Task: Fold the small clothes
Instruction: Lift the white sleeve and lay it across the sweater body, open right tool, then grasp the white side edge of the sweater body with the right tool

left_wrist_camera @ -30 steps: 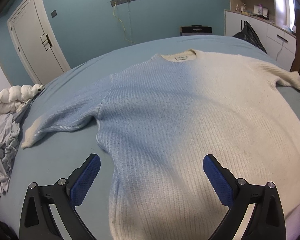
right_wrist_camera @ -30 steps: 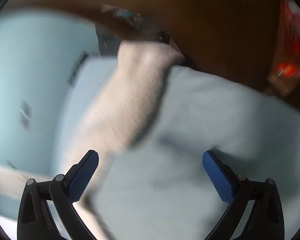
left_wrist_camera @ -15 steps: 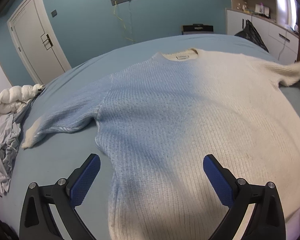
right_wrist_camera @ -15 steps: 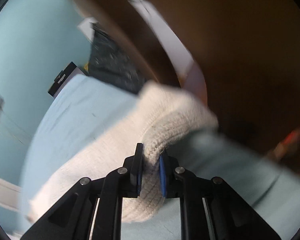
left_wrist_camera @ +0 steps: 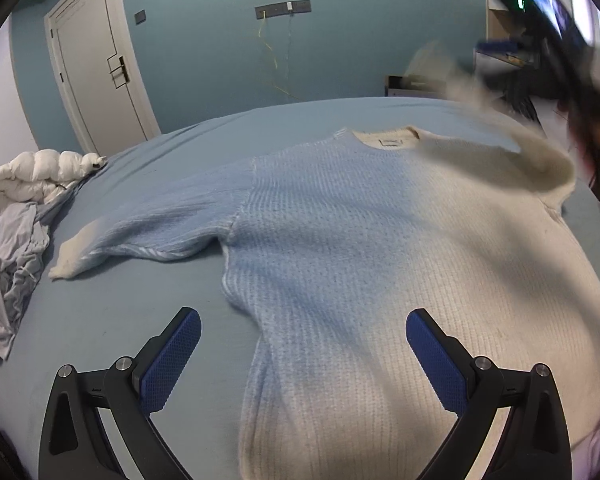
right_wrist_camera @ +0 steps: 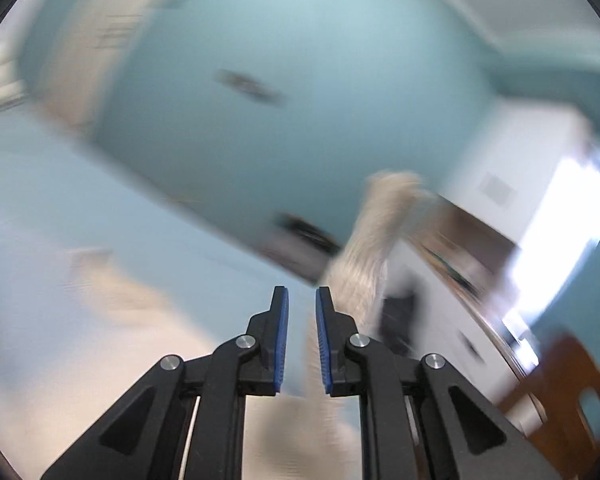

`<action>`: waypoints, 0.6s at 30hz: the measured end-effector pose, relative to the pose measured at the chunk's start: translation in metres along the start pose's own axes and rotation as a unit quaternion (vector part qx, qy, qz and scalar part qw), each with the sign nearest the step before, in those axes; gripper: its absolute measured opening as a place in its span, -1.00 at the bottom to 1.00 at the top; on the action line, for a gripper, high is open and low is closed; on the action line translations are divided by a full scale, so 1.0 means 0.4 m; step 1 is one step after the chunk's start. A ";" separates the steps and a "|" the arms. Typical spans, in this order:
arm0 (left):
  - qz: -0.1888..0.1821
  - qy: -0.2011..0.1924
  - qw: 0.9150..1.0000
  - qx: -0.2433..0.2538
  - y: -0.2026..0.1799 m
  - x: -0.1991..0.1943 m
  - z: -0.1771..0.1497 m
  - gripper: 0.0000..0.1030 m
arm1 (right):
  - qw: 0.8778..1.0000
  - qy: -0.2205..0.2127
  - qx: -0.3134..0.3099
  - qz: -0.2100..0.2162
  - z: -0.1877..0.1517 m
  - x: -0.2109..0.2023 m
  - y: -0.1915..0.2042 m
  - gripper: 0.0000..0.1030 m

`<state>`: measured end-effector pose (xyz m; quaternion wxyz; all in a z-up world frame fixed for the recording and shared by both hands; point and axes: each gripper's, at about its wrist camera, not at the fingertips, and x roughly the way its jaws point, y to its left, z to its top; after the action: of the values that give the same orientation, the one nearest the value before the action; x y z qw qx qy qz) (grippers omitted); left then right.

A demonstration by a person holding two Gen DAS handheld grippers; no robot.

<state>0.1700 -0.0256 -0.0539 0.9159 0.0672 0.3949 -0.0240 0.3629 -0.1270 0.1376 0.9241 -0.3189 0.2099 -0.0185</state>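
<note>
sleeve fold on the sweater (left_wrist_camera: 380, 248)

soft, floppy knit; we'd grip cuffs and hem. left gripper (left_wrist_camera: 303, 354) gapes wide, empty; right gripper (right_wrist_camera: 302, 338) nearly closed, its hold too blurred to tell.

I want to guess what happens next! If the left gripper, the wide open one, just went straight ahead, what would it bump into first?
Probably the sweater. The left gripper is open and points over its lower body, spread on the bed. How high it hovers is unclear.
</note>
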 end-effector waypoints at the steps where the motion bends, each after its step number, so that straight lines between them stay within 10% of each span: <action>1: 0.001 -0.003 1.000 0.000 0.002 -0.005 0.001 1.00 | 0.998 -0.003 -0.022 0.052 0.001 -0.037 0.088 0.20; 3: 0.001 -0.011 1.000 -0.002 0.006 -0.016 0.004 1.00 | 0.996 -0.012 -0.033 0.087 -0.034 -0.093 0.182 0.81; 10: -0.019 -0.022 1.000 -0.009 0.003 -0.038 0.016 1.00 | 0.979 0.187 0.036 0.076 -0.357 0.066 0.029 0.88; 14: -0.020 -0.018 1.000 -0.007 -0.001 -0.037 0.013 1.00 | 0.932 0.330 0.150 0.011 -0.574 0.160 -0.187 0.88; 18: -0.016 -0.014 1.000 -0.006 -0.002 -0.028 0.012 1.00 | 0.868 0.371 0.324 0.058 -0.716 0.211 -0.329 0.64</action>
<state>0.1659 -0.0273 -0.0426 0.9214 0.0549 0.3830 -0.0368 0.3386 -0.4126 -0.0183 0.8289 0.0417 0.5378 -0.1484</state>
